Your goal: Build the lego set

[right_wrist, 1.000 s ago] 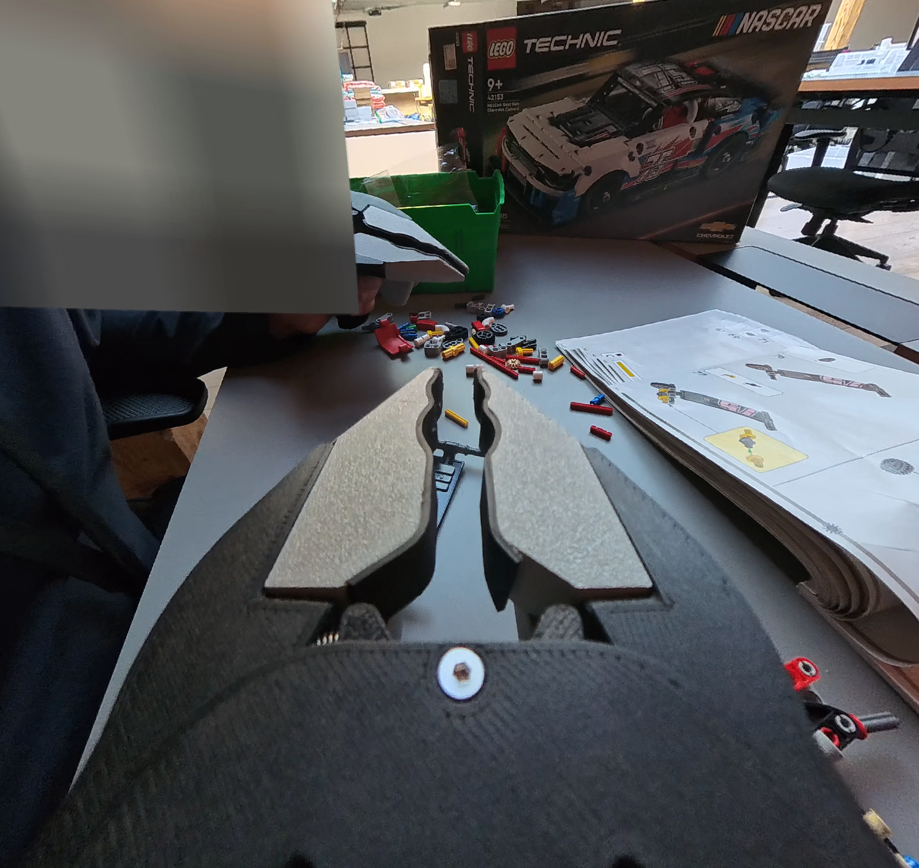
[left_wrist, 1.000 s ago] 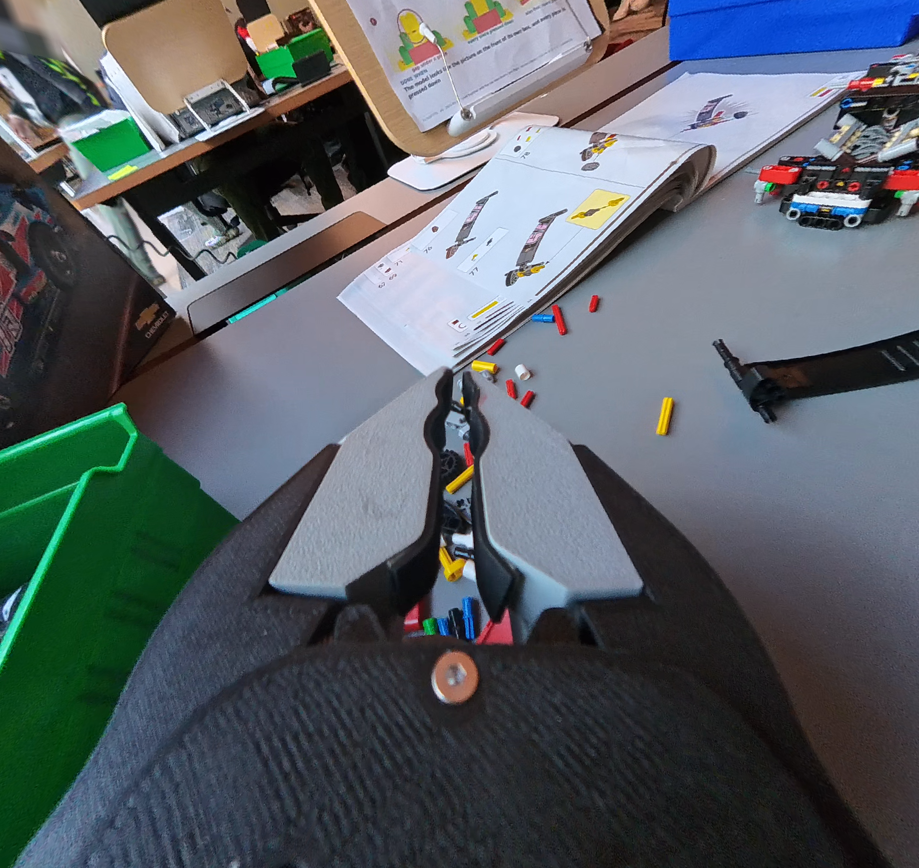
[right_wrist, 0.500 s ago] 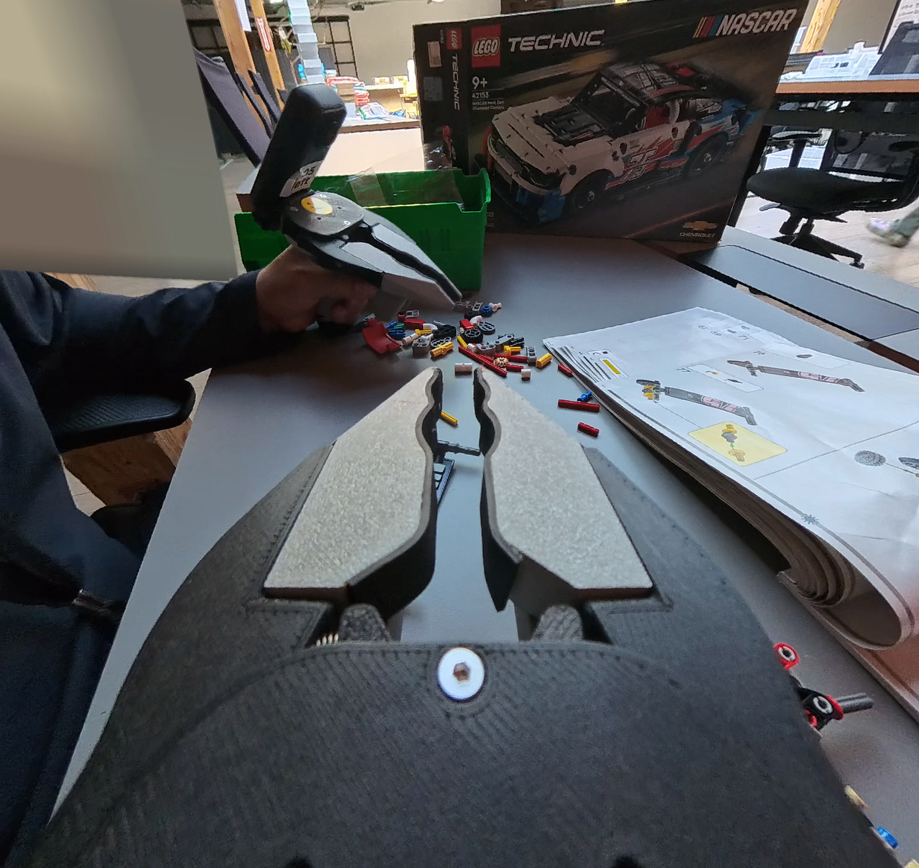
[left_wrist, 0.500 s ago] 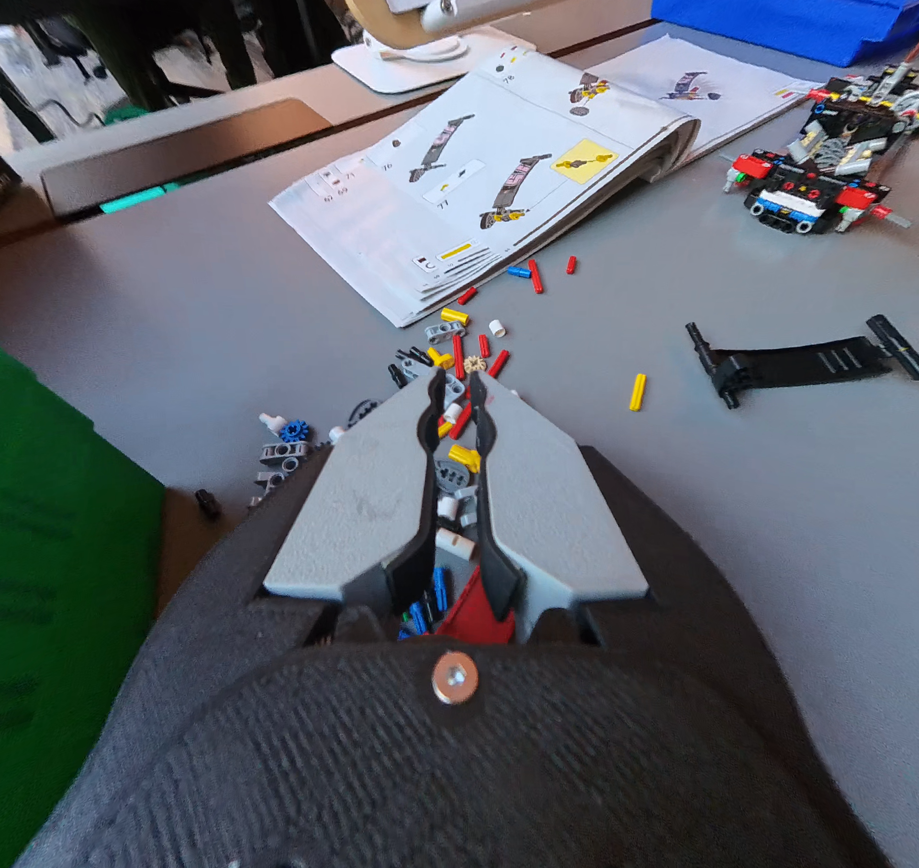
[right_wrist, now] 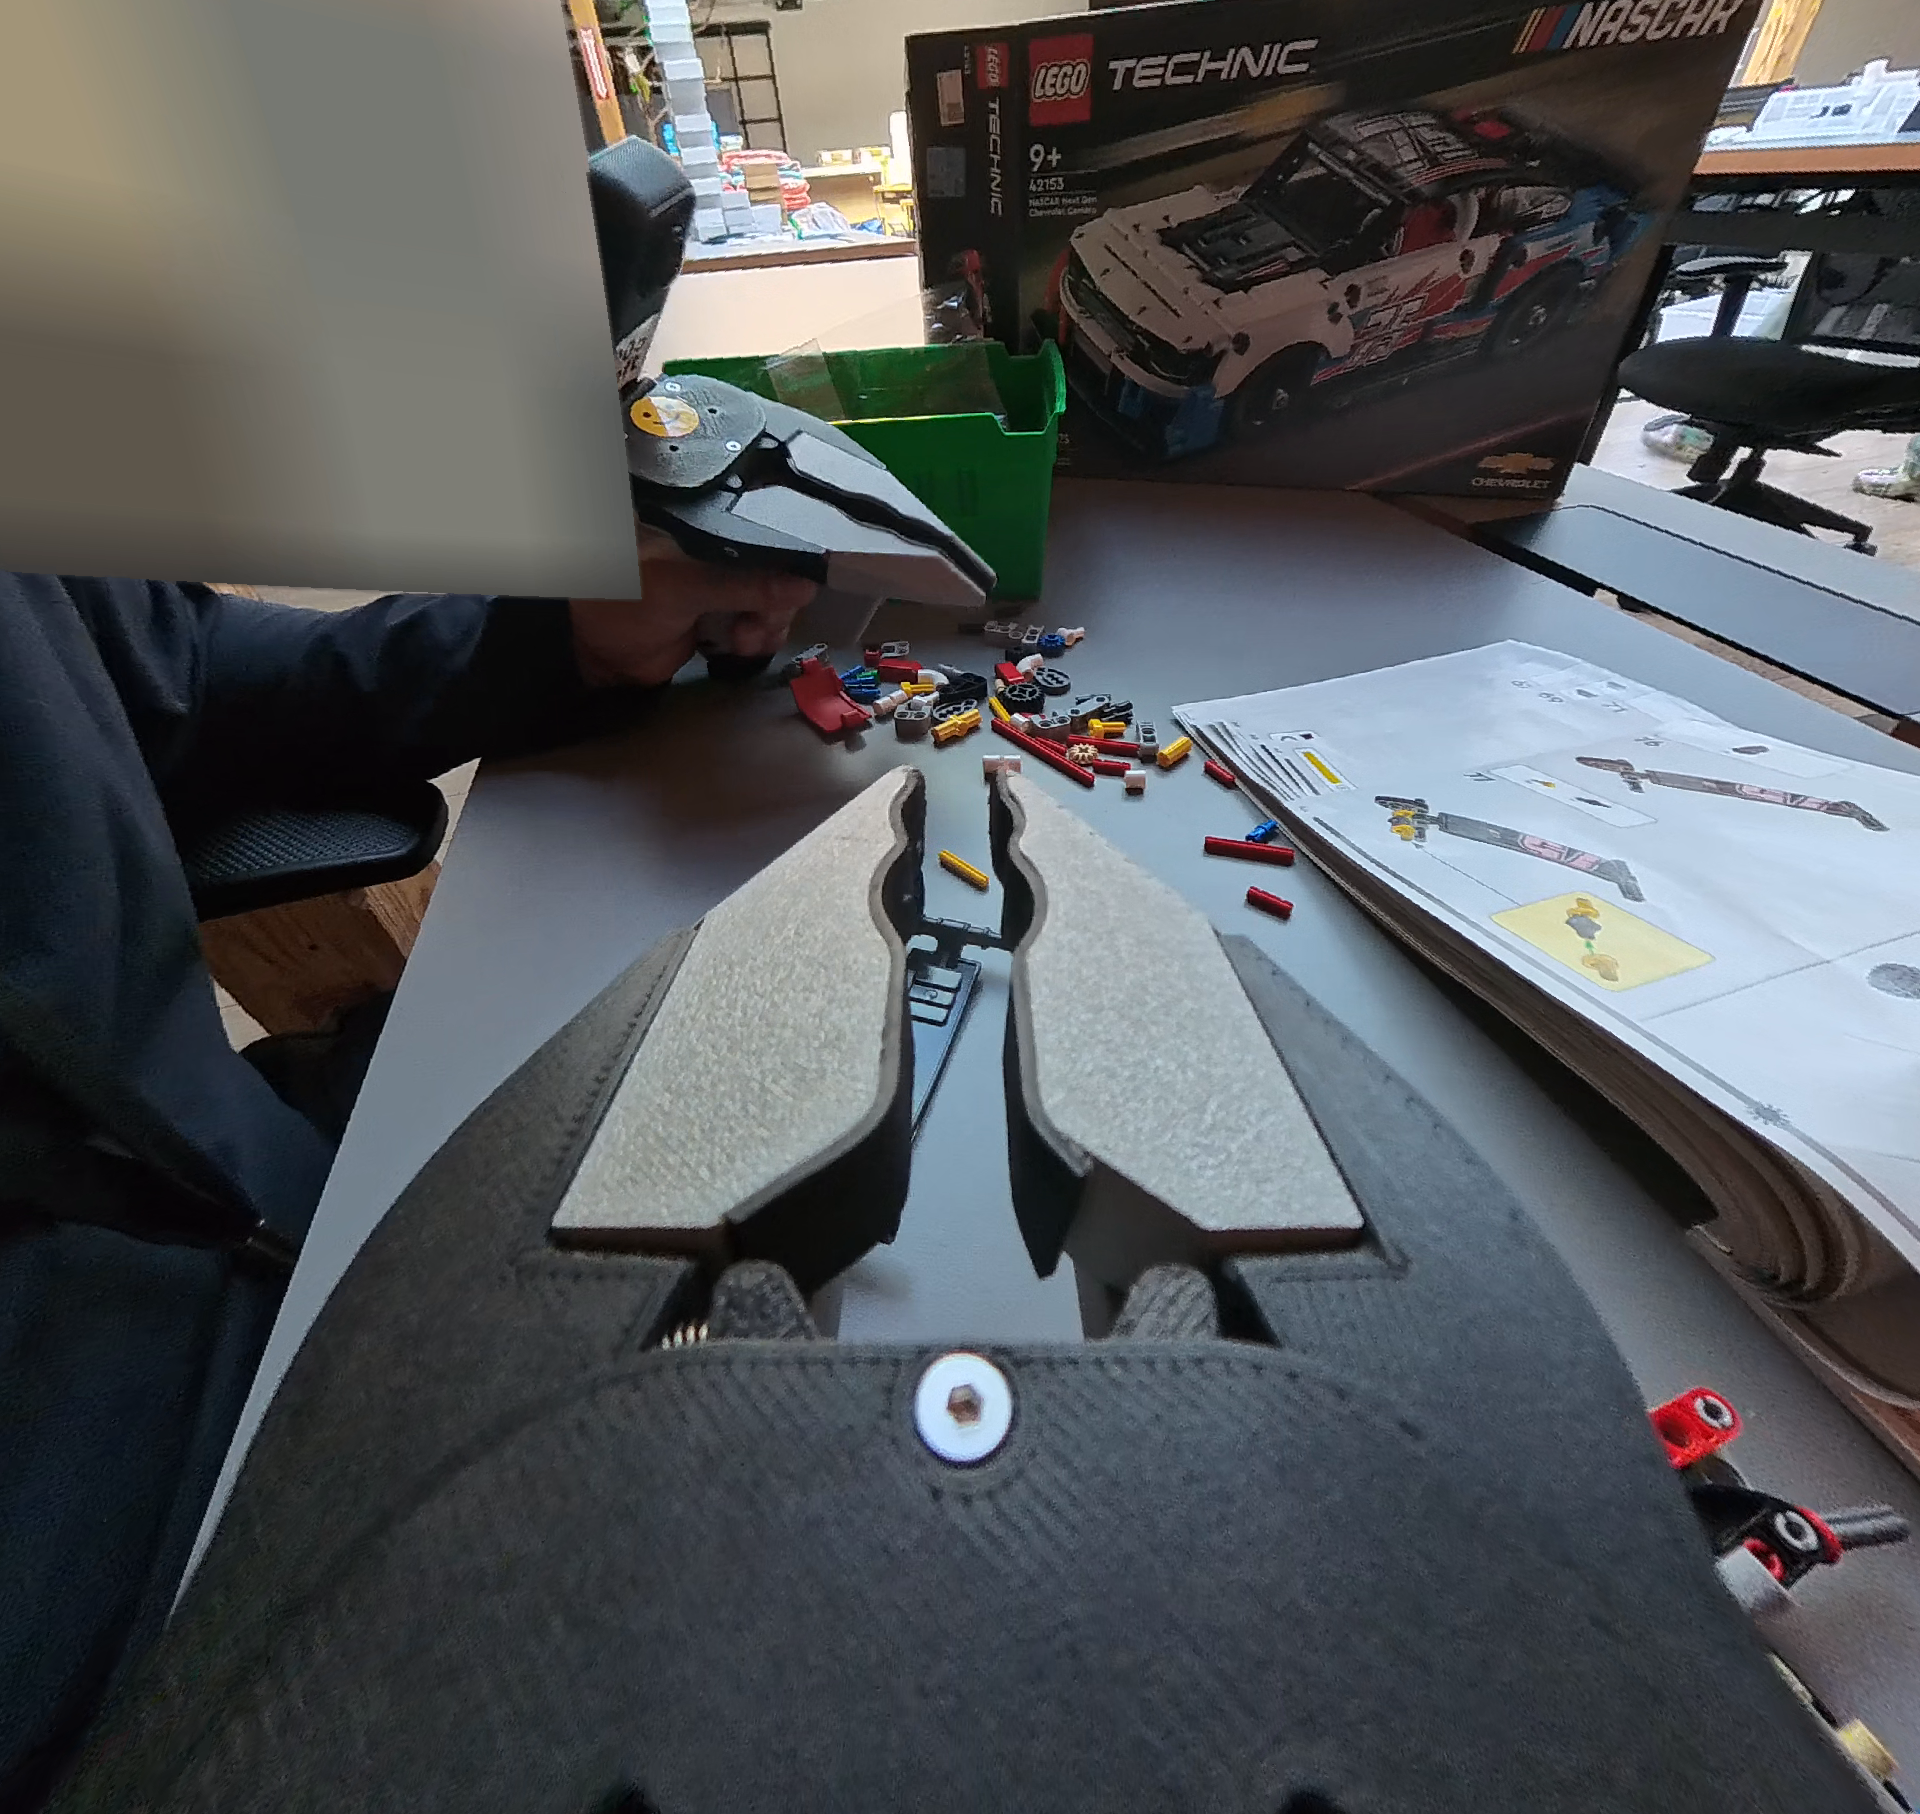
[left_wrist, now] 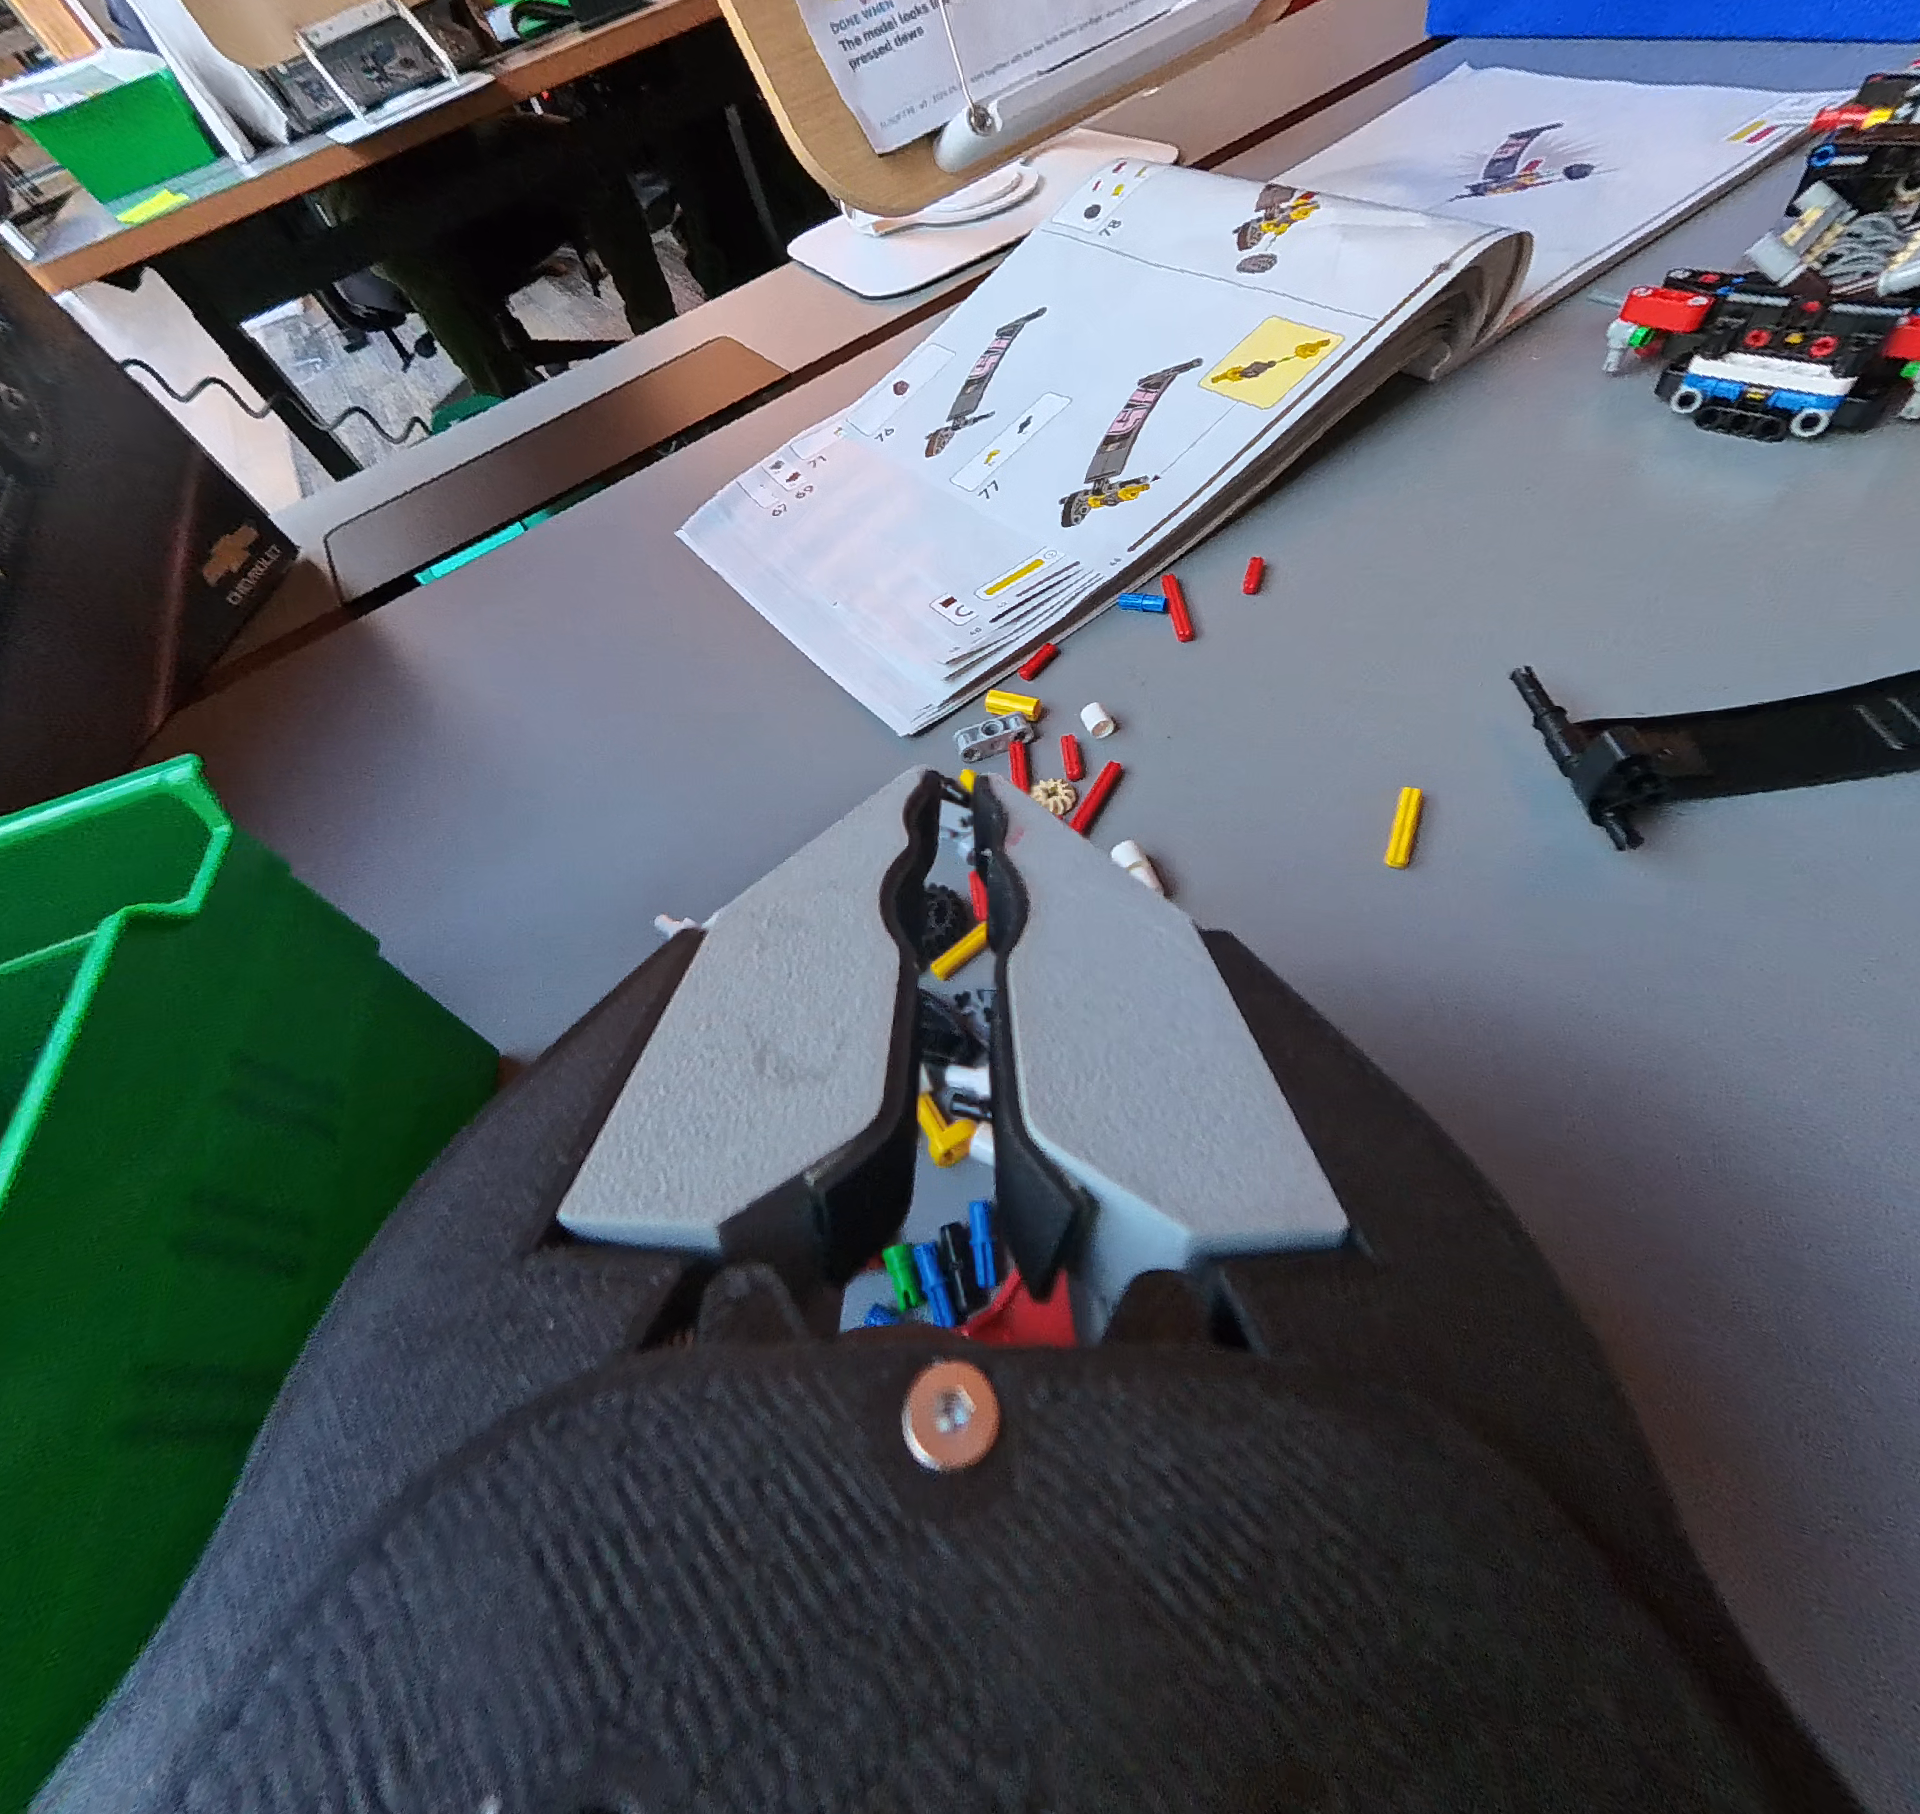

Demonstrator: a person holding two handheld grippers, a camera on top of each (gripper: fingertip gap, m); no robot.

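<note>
My left gripper (left_wrist: 954,793) is shut on a small black piece pinched at its tips. It hangs over a pile of small coloured building parts (left_wrist: 1070,767) on the grey table. The right wrist view shows it (right_wrist: 977,585) raised above that pile (right_wrist: 997,704), in front of a green bin (right_wrist: 935,434). My right gripper (right_wrist: 954,793) is open with nothing between its pads. A long black panel piece (right_wrist: 940,995) lies on the table under it and shows through the gap. The left wrist view shows this piece (left_wrist: 1745,746) lying free, with a yellow axle (left_wrist: 1403,826) beside it.
An open instruction booklet (left_wrist: 1091,414) lies beyond the pile. A partly built model (left_wrist: 1787,351) sits at the far right. The green bin (left_wrist: 156,1037) is at the left. A large toy car box (right_wrist: 1351,206) stands behind the bin. A person's sleeve and hand (right_wrist: 707,621) hold the left gripper. Spacing between my two grippers at the tips: around 20 cm. The yellow axle (left_wrist: 1403,826) is about 11 cm from my left fingertips. Look for it in the right wrist view (right_wrist: 966,870) too.
My left gripper dipped to the pile with its jaws slightly apart, then shut on the small black piece and lifted back up. My right gripper stayed put and open.
</note>
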